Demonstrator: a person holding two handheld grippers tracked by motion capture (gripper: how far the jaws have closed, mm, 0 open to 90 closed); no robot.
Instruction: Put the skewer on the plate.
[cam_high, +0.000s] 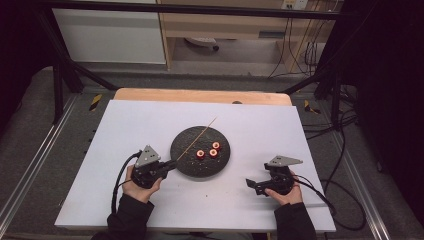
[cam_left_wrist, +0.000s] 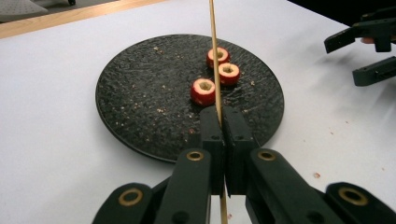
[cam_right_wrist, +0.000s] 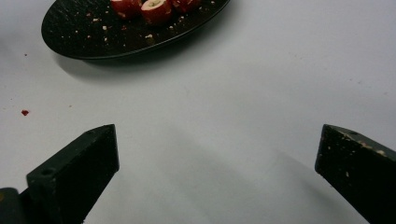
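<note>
Wooden and thin, a skewer (cam_left_wrist: 215, 56) is clamped between the closed fingers (cam_left_wrist: 212, 128) of the left gripper (cam_high: 167, 167), its long end running forward from them over a black round plate (cam_left_wrist: 140, 93). Just beyond those fingers, three red hollowed fruit pieces (cam_left_wrist: 203, 91) sit close together on the plate, the skewer passing just beside them. Crumbs speckle the plate's rough surface. The plate lies on a white table (cam_high: 130, 130). Off to the side of the left fingers, well apart from the plate, the right gripper (cam_high: 252, 183) rests low over the table with its fingers (cam_right_wrist: 77, 170) spread wide, holding nothing.
</note>
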